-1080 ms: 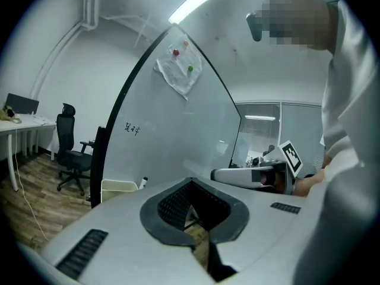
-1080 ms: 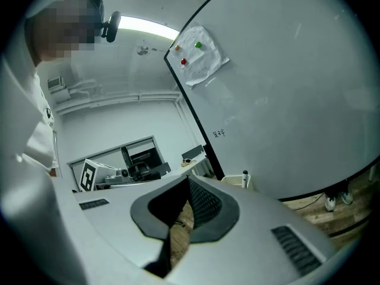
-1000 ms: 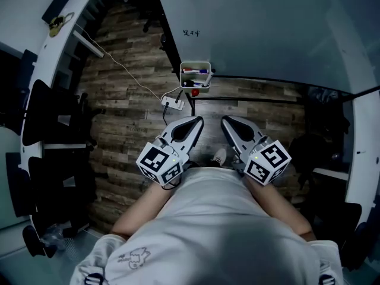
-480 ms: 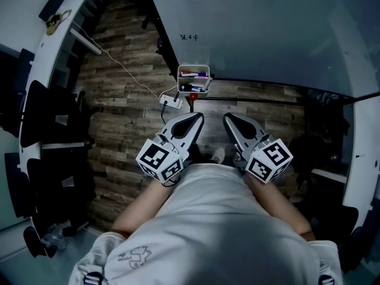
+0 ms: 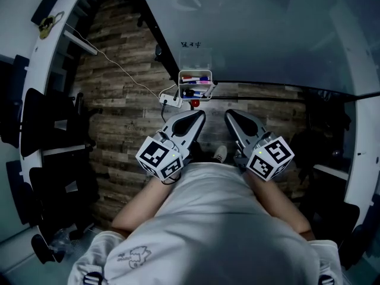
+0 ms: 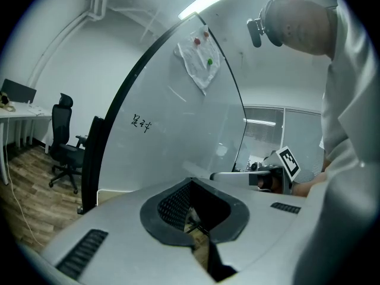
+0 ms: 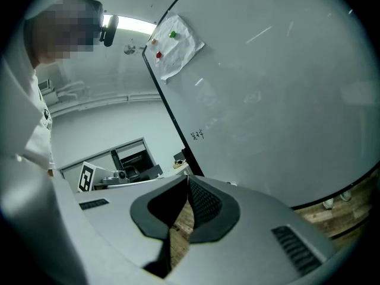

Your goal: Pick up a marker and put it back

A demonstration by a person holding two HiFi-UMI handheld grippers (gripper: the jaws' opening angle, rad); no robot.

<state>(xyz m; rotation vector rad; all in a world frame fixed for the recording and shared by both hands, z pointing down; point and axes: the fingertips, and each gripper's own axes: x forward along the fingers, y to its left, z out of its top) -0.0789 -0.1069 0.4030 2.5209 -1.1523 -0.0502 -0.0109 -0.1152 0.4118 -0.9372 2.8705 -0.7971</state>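
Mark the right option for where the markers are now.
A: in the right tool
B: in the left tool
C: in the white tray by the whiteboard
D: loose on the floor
C: the markers lie in the white tray at the whiteboard; the left tool and right tool are shut, empty.

Clear air ahead of the left gripper (image 5: pixel 198 117) and right gripper (image 5: pixel 229 116), nothing between their closed tips and the tray (image 5: pixel 180 86). Just behind it, the whiteboard (image 5: pixel 255 34) walls off everything forward. Low left, a power strip (image 5: pixel 171 101) and its cable (image 5: pixel 122 70) lie on the floor. Chairs (image 5: pixel 50 114) crowd the far left, well apart.
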